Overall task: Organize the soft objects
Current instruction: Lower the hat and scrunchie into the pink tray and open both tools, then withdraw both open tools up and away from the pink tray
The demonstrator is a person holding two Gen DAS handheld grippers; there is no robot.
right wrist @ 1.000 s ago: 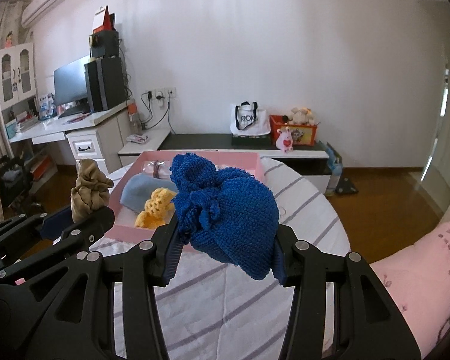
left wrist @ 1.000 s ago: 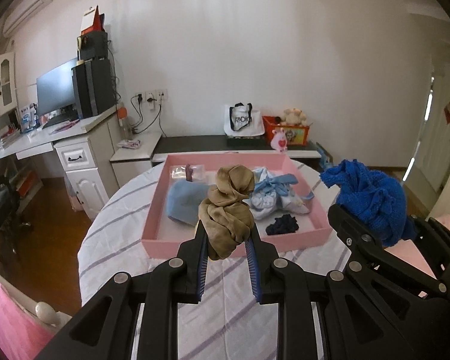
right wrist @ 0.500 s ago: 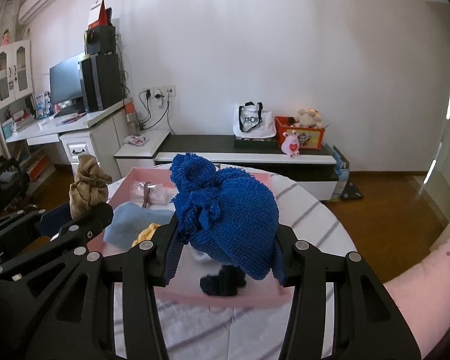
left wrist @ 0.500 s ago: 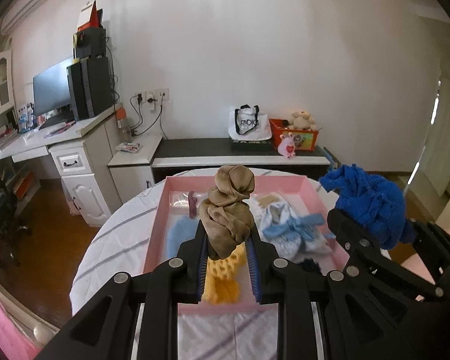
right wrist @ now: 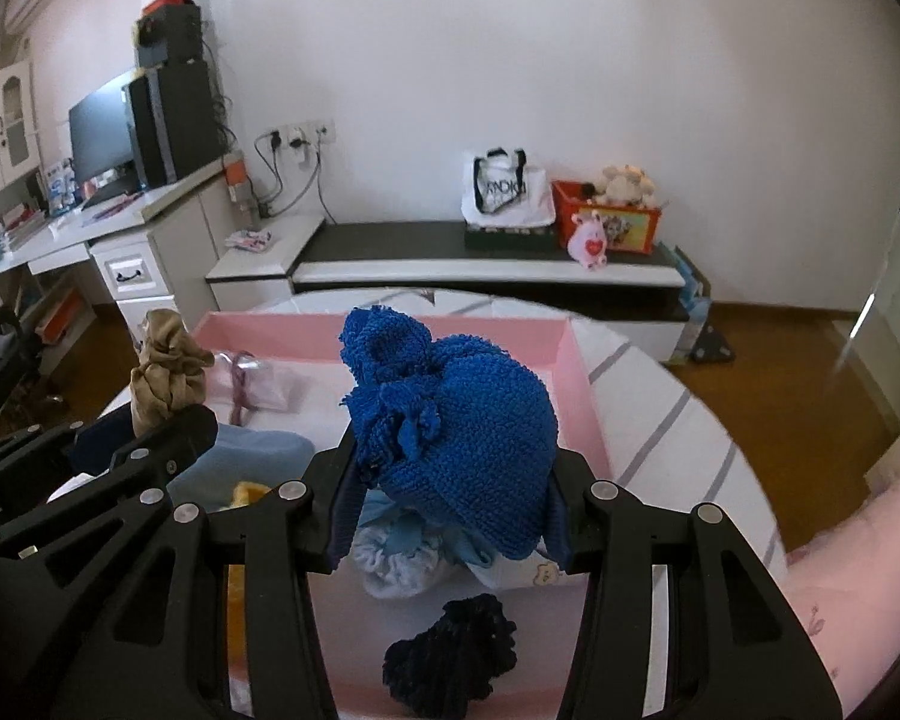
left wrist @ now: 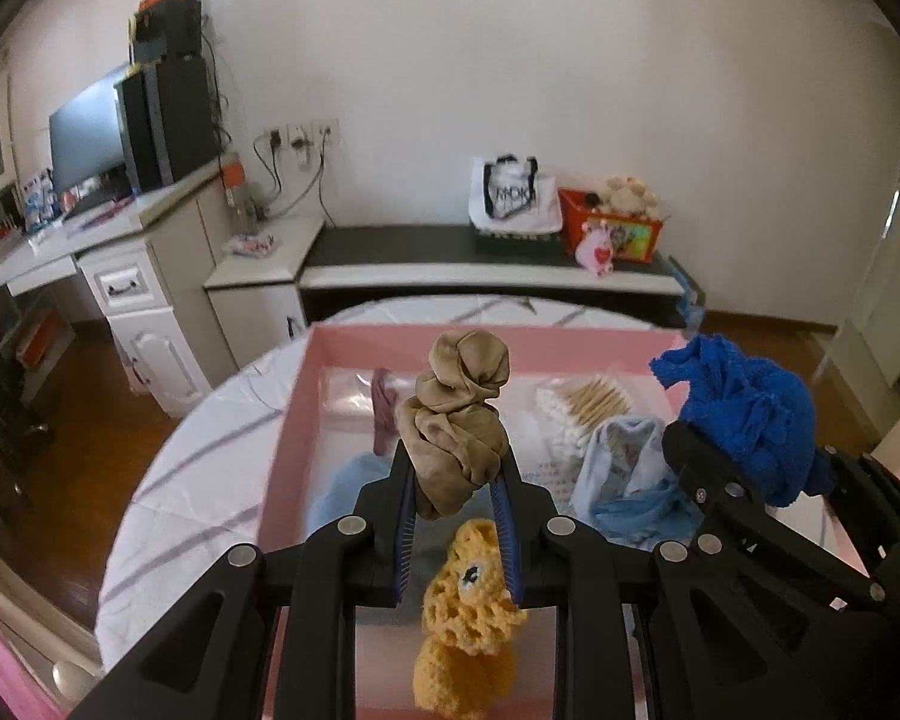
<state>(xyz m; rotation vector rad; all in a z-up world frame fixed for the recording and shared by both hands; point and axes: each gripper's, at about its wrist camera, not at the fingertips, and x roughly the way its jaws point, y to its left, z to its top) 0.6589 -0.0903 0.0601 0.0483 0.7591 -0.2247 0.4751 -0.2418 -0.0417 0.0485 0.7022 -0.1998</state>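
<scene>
Currently, the tan bundle is clamped by the left gripper and the blue knit hat by the right gripper above the pink tray, where crowded contents risk being buried if either is released carelessly.

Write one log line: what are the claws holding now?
left claw: tan cloth | right claw: blue knit hat | both over pink tray

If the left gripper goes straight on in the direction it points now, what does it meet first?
Probably the yellow crocheted toy in the pink tray. The left gripper, shut on the tan cloth bundle, points down over it. Depth is unclear.
</scene>
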